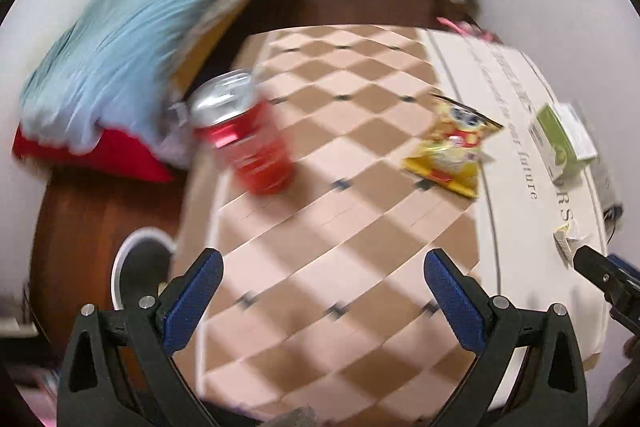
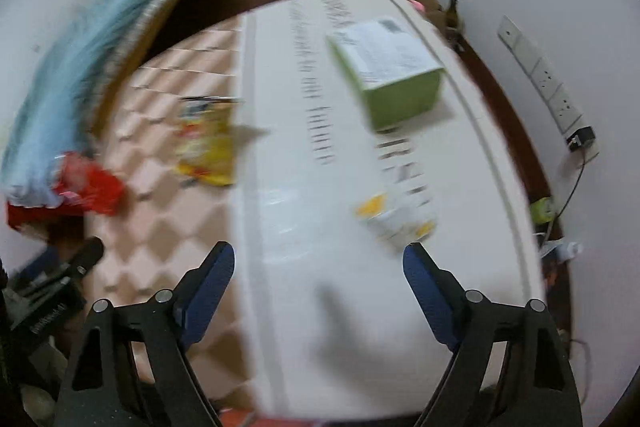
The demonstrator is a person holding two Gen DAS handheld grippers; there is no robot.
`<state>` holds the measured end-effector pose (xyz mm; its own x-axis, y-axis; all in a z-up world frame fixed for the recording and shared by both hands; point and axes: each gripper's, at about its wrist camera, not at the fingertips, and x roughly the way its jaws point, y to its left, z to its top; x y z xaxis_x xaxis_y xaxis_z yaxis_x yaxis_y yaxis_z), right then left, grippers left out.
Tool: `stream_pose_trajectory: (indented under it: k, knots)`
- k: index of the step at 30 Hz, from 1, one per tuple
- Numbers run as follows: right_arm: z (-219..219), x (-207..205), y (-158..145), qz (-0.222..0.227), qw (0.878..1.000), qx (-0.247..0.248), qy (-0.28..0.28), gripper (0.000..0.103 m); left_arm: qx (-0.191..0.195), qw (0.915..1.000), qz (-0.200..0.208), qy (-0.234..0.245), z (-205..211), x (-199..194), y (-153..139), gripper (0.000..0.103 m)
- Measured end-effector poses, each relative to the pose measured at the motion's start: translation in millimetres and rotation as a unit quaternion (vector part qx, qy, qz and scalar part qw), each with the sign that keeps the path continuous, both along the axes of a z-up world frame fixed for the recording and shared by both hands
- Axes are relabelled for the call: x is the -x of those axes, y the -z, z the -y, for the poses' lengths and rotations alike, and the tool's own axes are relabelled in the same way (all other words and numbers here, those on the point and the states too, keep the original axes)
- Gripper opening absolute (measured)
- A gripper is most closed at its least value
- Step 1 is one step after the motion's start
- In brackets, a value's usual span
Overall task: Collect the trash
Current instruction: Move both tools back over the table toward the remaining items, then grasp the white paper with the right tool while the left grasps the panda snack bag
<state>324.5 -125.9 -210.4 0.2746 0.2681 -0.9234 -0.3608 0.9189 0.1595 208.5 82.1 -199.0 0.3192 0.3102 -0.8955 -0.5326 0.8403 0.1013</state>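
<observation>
Both grippers — left (image 1: 322,267) and right (image 2: 318,259) — are hovering spread and empty over the table (image 1: 360,307), seemingly picking a first target: can (image 1: 244,135) upright at left edge, wrapper (image 1: 452,147) mid-table, needing a descent.

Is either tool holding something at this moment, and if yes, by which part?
Nothing is held. The left tool and the right tool are both open, with only the table between their fingers.

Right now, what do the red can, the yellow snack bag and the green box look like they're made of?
Red can: likely aluminium, glossy, with a bright silver top. Yellow snack bag: probably plastic or foil film, crinkled, with shiny highlights. Green box: seemingly matte cardboard, with flat faces, crisp edges and a printed top.
</observation>
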Motion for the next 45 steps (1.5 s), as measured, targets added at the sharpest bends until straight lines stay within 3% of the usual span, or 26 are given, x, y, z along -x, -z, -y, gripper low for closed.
stream_pose_trajectory:
  k: [1, 6, 8, 11, 16, 21, 22, 23, 27, 38, 45]
  knots:
    - [4, -13, 9, 0.002, 1.000, 0.012, -0.001, 0.085, -0.005, 0.9999, -0.006, 0.007, 3, -9, 4, 0.103]
    - [9, -40, 43, -0.013, 1.000, 0.024, -0.015, 0.045, -0.009, 0.9983, -0.034, 0.047, 14, -61, 28, 0.103]
    - [11, -43, 46, 0.008, 0.999, 0.024, -0.020, 0.039, -0.006, 0.9975, -0.036, 0.061, 17, -77, 34, 0.102]
    - [14, -44, 43, 0.005, 1.000, -0.002, -0.019, 0.032, 0.002, 0.9958, -0.037, 0.084, 19, -97, 42, 0.102]
    - [21, -52, 38, -0.006, 0.999, -0.046, -0.003, 0.010, 0.014, 0.9920, -0.041, 0.118, 20, -132, 54, 0.102]
    - [21, -61, 41, -0.018, 0.998, -0.062, 0.011, 0.010, 0.027, 0.9860, -0.057, 0.155, 23, -165, 69, 0.101]
    - [19, -62, 40, -0.016, 0.998, -0.059, 0.011, 0.010, 0.027, 0.9852, -0.059, 0.159, 24, -169, 71, 0.091]
    - [18, -61, 40, -0.015, 0.998, -0.057, 0.012, 0.010, 0.027, 0.9844, -0.061, 0.163, 25, -174, 74, 0.067]
    - [13, -61, 39, -0.016, 0.998, -0.056, 0.009, 0.009, 0.031, 0.9849, -0.058, 0.160, 28, -176, 72, 0.043]
    - [12, -35, 14, -0.001, 0.997, -0.076, -0.010, 0.009, 0.013, 0.9963, -0.014, 0.084, 25, -91, 33, 0.040]
    - [-2, 11, -8, 0.001, 0.994, -0.097, -0.047, 0.009, 0.023, 0.9991, 0.011, 0.033, 12, -23, 1, 0.039]
